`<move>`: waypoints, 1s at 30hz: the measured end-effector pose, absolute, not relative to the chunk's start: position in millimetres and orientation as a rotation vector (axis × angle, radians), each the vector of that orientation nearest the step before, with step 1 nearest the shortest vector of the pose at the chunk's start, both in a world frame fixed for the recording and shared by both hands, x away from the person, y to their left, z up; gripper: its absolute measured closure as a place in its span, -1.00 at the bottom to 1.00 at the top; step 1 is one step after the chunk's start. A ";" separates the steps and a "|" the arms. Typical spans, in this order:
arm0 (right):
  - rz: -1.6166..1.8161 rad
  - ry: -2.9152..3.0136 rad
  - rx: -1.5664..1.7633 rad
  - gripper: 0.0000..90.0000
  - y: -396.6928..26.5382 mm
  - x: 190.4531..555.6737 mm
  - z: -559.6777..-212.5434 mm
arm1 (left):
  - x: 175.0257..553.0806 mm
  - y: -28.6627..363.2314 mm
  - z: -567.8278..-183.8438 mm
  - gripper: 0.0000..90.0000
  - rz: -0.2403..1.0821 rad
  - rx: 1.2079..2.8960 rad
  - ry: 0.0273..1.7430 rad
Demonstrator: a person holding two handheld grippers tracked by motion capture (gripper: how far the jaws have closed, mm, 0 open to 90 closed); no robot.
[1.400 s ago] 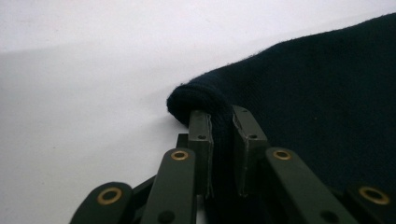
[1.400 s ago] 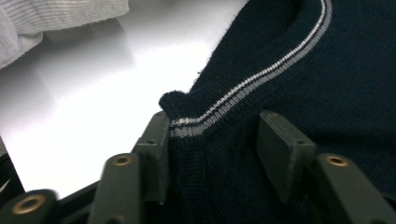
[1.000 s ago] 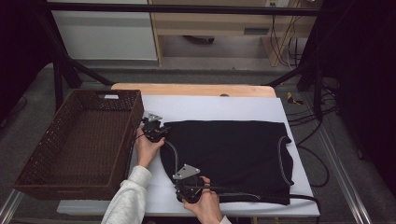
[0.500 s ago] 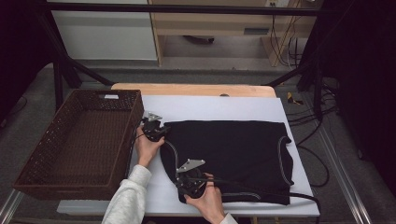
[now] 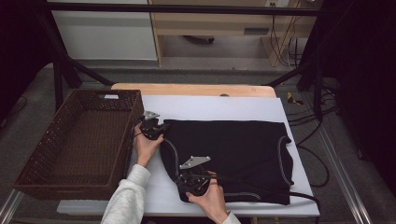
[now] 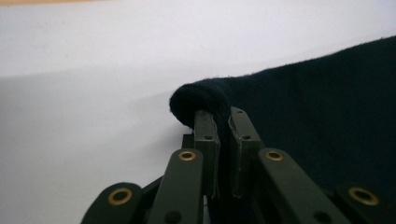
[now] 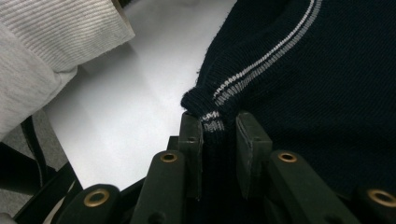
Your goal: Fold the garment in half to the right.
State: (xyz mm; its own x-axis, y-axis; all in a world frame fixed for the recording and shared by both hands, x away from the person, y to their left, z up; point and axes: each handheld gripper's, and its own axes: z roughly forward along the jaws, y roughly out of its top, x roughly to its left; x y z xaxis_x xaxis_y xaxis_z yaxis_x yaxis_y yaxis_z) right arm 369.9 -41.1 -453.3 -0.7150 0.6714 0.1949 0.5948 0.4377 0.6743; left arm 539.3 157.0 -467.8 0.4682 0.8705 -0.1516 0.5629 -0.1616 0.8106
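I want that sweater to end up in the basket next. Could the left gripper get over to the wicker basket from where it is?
Probably yes. The left gripper sits right beside the wicker basket, whose top is open, with nothing between them. It is shut on a corner of the black sweater, so the cloth would trail along.

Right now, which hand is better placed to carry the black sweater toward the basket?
Probably left: the left gripper already pinches the sweater corner beside the basket. The right gripper grips the striped near edge, farther away.
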 end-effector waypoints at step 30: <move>1.348 2.538 1.083 0.67 -48.5 369.2 -424.9 | 529.5 154.7 -409.2 0.88 0.541 1.801 1.119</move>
State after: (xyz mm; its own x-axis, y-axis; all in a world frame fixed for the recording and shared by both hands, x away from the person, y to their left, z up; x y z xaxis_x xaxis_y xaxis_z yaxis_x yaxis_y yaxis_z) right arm 369.2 -48.5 -424.9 -0.7489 0.6134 0.2509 0.5514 0.3668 0.7493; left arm 529.5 154.7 -409.2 0.4907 0.8661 -0.0955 0.4627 -0.1661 0.8708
